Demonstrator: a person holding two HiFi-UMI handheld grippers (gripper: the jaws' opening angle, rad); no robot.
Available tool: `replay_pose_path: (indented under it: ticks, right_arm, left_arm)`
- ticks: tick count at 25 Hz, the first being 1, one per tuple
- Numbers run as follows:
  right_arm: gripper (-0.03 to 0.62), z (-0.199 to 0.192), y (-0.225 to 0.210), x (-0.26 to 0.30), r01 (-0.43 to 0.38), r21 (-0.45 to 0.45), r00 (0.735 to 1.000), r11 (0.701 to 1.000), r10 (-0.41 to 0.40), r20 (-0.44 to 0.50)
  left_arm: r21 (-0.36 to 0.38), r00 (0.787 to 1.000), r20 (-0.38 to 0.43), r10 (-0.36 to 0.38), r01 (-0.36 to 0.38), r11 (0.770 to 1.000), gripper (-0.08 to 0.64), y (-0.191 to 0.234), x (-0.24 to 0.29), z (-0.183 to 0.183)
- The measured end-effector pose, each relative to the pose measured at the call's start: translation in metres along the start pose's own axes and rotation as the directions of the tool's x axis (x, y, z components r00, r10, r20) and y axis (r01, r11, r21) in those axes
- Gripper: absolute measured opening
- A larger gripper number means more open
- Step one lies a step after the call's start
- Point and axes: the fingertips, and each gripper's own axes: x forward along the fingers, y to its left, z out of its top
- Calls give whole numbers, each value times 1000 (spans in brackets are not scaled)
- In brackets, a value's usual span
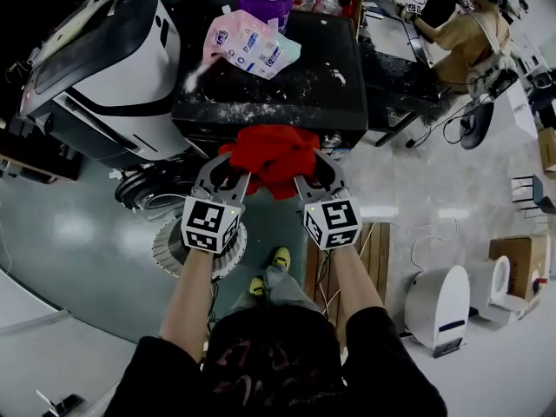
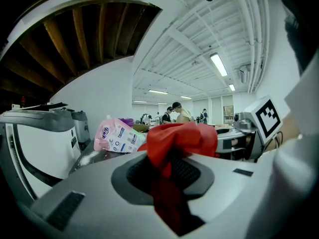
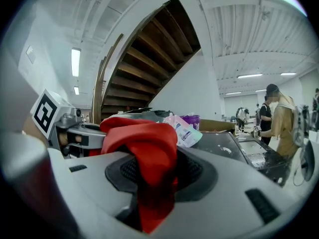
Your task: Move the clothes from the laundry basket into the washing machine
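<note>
Two grippers share one load: the left gripper (image 1: 228, 165) and right gripper (image 1: 311, 167) are each clamped on the same red cloth (image 1: 274, 156). In the left gripper view the jaws stand narrowly apart with red fabric pinched between the pads and bunched up above them. The right gripper view shows the same, with a fold hanging down through the gap.

The cloth is in the air, stretched between the two grippers, which sit side by side and close together. It hangs just in front of the near edge of a black-topped machine (image 1: 295, 94). On that top lie a pink pouch (image 1: 252, 46) and, behind it, a purple tub (image 1: 265, 3). White powder (image 1: 196, 80) is scattered over the surface.

A white machine (image 1: 113, 59) stands to the left of the black one. On the floor below the left gripper is a round pale thing (image 1: 167, 248), possibly the basket, though the arm covers most of it. Another person (image 1: 465, 33) works at a bench well beyond the machines.
</note>
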Motion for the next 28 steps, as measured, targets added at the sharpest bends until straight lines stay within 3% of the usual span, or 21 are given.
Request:
replay_pose_path:
  ticks: [5, 14, 28]
  right_arm:
    - [149, -8, 6, 2, 24, 7, 999, 1000, -24, 21]
    - [149, -50, 19, 13, 54, -13, 998, 998, -53, 20]
    - [149, -167, -3, 63, 22, 8, 1000, 1000, -22, -12]
  left_arm:
    - [22, 1000, 24, -19, 18, 1000, 94, 6, -2, -8]
    - [19, 998, 44, -37, 36, 999, 94, 14, -3, -55]
    - [-27, 1000, 30, 9, -8, 1000, 94, 36, 51, -168]
